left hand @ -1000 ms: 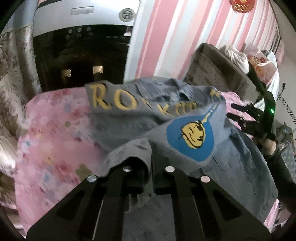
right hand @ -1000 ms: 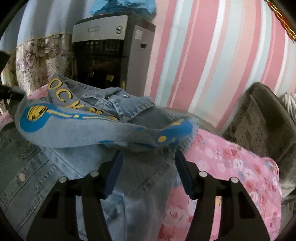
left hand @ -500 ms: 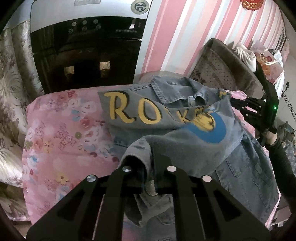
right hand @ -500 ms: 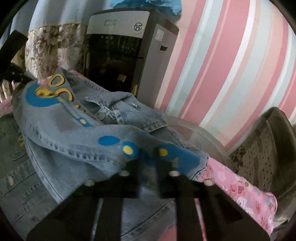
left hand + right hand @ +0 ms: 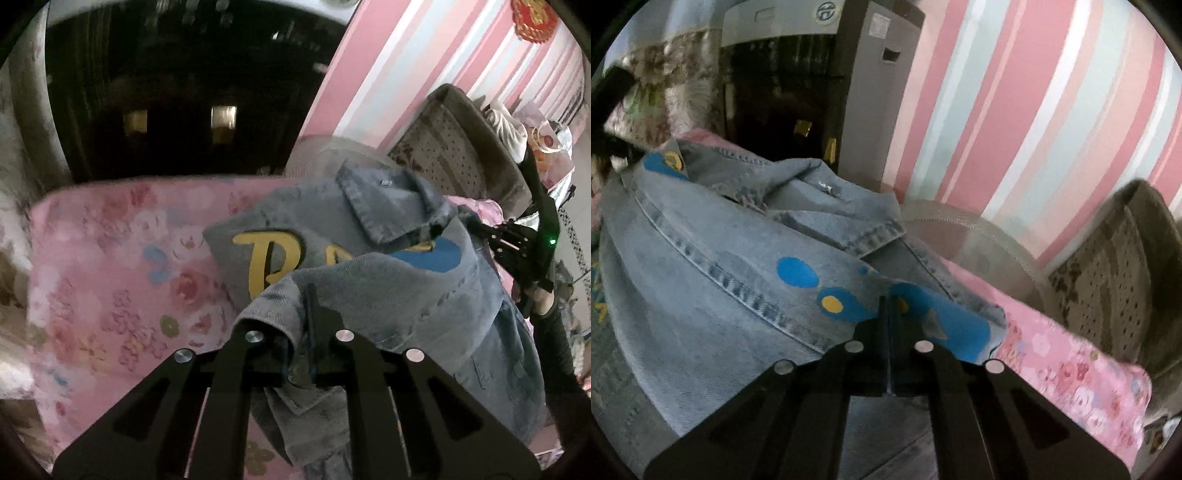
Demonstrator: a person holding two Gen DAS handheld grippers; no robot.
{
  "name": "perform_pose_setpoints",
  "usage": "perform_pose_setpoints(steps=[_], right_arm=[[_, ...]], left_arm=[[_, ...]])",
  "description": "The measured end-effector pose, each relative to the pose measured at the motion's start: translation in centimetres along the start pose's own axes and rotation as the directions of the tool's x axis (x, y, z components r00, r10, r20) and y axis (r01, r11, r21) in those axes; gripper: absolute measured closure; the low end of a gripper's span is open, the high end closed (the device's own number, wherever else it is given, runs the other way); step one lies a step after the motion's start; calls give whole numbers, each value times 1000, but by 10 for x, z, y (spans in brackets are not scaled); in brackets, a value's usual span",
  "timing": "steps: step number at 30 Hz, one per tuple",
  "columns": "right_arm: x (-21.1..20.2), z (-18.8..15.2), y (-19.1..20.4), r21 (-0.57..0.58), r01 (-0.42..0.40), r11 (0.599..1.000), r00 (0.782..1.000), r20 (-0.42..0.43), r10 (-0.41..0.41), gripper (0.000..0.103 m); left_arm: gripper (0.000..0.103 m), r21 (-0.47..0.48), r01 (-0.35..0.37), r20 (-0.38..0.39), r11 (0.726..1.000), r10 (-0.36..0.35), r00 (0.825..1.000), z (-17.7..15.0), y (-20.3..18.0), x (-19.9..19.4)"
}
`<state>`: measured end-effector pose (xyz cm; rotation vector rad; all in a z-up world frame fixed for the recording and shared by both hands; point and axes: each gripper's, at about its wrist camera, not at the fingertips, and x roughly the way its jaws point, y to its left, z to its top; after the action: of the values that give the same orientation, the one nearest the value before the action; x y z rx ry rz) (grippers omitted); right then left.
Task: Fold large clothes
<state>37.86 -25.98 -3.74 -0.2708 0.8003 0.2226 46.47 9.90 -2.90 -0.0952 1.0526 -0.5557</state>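
Note:
A blue denim jacket [image 5: 399,280] with yellow letters and a blue printed patch lies on a pink floral cover [image 5: 110,280]. My left gripper [image 5: 301,314] is shut on a fold of the jacket's hem and holds it lifted over the jacket's back. My right gripper [image 5: 889,314] is shut on the jacket [image 5: 720,266] at its blue-printed edge, above the pink cover [image 5: 1071,362]. The right gripper also shows at the right edge of the left wrist view [image 5: 517,243]. The collar [image 5: 388,206] lies toward the wall.
A dark appliance with a grey frame [image 5: 812,92] stands behind the cover against a pink striped wall [image 5: 1015,110]. A brown patterned chair [image 5: 1115,266] stands at the right. Floral curtains [image 5: 22,129] hang at the left.
Both grippers have carried the jacket's lower edge forward toward the collar, so the fold now covers most of the yellow lettering. The right gripper closed on the cloth after the first frame.

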Motion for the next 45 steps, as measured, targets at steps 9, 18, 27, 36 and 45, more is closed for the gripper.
perform_pose_setpoints(steps=[9,18,27,36,45], right_arm=[[-41,-19,-53,243,3,970,998,60,-19,43],[-16,-47,-64,409,-140,902,987,-12,158,39],[-7,-58,-61,453,-157,878,983,-18,184,38],[-44,-52,-65,446,-195,874,979,144,145,94],[-9,-69,-92,547,-187,816,981,69,179,77]], left_arm=[[11,56,1,94,998,-7,996,-23,-40,-22],[3,83,-160,236,984,137,962,-33,-58,-61],[4,26,-151,135,988,147,980,-41,-36,-11],[58,59,-94,215,994,79,973,-16,-61,-8],[48,125,-186,125,975,171,977,1,-62,46]])
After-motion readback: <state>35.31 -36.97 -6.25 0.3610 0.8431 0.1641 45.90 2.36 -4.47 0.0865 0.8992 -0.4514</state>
